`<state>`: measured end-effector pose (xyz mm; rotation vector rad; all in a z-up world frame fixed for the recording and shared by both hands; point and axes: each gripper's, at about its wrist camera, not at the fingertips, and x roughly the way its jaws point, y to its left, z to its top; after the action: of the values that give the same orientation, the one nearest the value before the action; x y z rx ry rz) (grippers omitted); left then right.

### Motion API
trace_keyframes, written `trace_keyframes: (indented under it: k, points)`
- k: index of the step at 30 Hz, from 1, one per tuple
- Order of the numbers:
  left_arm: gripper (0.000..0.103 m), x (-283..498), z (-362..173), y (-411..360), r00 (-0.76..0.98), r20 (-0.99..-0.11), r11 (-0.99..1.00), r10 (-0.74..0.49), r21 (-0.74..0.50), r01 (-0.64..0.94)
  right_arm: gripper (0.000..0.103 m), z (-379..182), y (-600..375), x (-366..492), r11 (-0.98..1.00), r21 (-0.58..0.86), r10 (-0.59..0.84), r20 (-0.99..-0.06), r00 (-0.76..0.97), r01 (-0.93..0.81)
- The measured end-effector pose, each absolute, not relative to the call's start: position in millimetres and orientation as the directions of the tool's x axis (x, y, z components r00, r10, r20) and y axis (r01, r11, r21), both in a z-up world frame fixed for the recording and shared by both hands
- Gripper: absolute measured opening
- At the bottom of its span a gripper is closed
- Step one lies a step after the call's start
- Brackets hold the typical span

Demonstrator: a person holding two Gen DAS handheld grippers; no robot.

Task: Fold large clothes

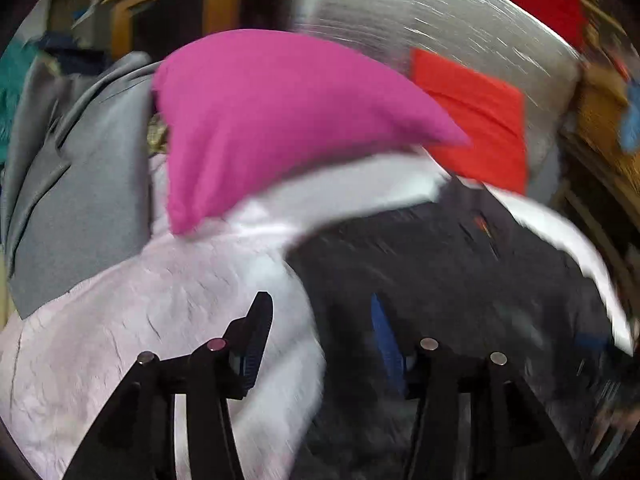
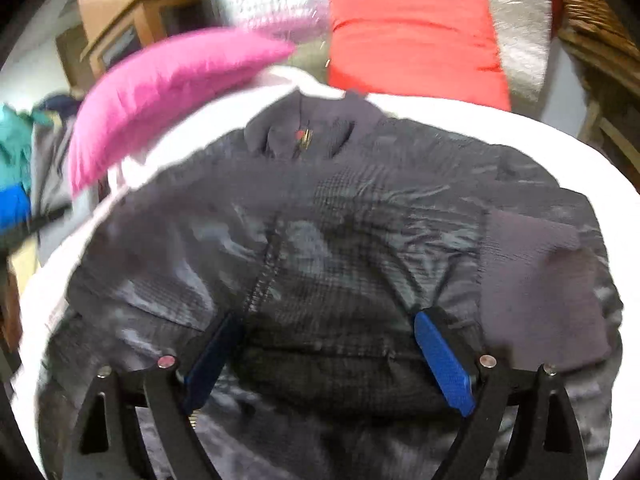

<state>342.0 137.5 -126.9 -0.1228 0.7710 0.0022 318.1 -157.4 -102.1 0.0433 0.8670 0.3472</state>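
A dark grey jacket [image 2: 340, 240] lies spread on a white sheet [image 2: 500, 120], collar at the far end, zip running down the middle. My right gripper [image 2: 332, 320] is open just above the jacket's lower front, its blue pads [image 2: 440, 360] apart with nothing between them. In the left wrist view the jacket [image 1: 440, 272] lies to the right, and my left gripper [image 1: 320, 312] is open over the edge between the jacket and the white sheet [image 1: 140, 320]. The frames are blurred by motion.
A pink pillow [image 1: 272, 120] lies at the far left of the sheet and shows in the right wrist view [image 2: 160, 92] too. A red folded cloth [image 2: 416, 44] lies beyond the collar. A grey garment [image 1: 80, 184] is heaped at left. A wooden cabinet [image 1: 168, 12] stands behind.
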Motion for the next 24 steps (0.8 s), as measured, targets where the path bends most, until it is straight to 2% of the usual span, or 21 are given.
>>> trace_keyframes:
  k: [3, 7, 12, 14, 15, 16, 17, 21, 24]
  points:
    - [0.052, 337, -148, 126, 0.705, -0.709, 0.992, 0.005, -0.085, -0.092, 0.092, -82, -175, 296, 0.956, 0.172, 0.288, -0.691, 0.663, -0.236]
    - [0.052, 342, -177, 115, 0.624, -0.781, 0.994, 0.033, -0.038, -0.101, 0.092, -71, -201, 287, 0.965, 0.183, 0.263, -0.697, 0.668, -0.189]
    - [0.053, 328, -149, 110, 0.696, -0.716, 0.99, 0.05, -0.059, -0.132, 0.093, -78, -236, 301, 0.959, 0.255, 0.269, -0.7, 0.662, -0.12]
    - [0.068, 329, -148, 105, 0.686, -0.724, 0.99, 0.07, -0.033, -0.136, 0.093, -105, -245, 320, 0.953, 0.292, 0.285, -0.772, 0.568, -0.081]
    - [0.068, 335, -156, 103, 0.64, -0.766, 0.992, 0.065, -0.019, -0.124, 0.093, -110, -248, 322, 0.95, 0.303, 0.293, -0.77, 0.567, -0.079]
    - [0.068, 339, -166, 103, 0.567, -0.821, 0.992, 0.061, -0.011, -0.122, 0.093, -104, -249, 317, 0.948, 0.305, 0.297, -0.754, 0.586, -0.087]
    - [0.068, 337, -165, 104, 0.558, -0.828, 0.992, 0.053, -0.021, -0.126, 0.093, -97, -250, 311, 0.944, 0.315, 0.307, -0.743, 0.595, -0.094]
    - [0.068, 300, -137, 113, 0.628, -0.776, 0.988, 0.052, -0.05, -0.144, 0.093, -55, -273, 259, 0.924, 0.356, 0.353, -0.657, 0.666, -0.139]
    - [0.071, 259, -118, 116, 0.638, -0.768, 0.987, 0.054, -0.055, -0.151, 0.093, -40, -300, 213, 0.913, 0.386, 0.367, -0.643, 0.672, -0.129]
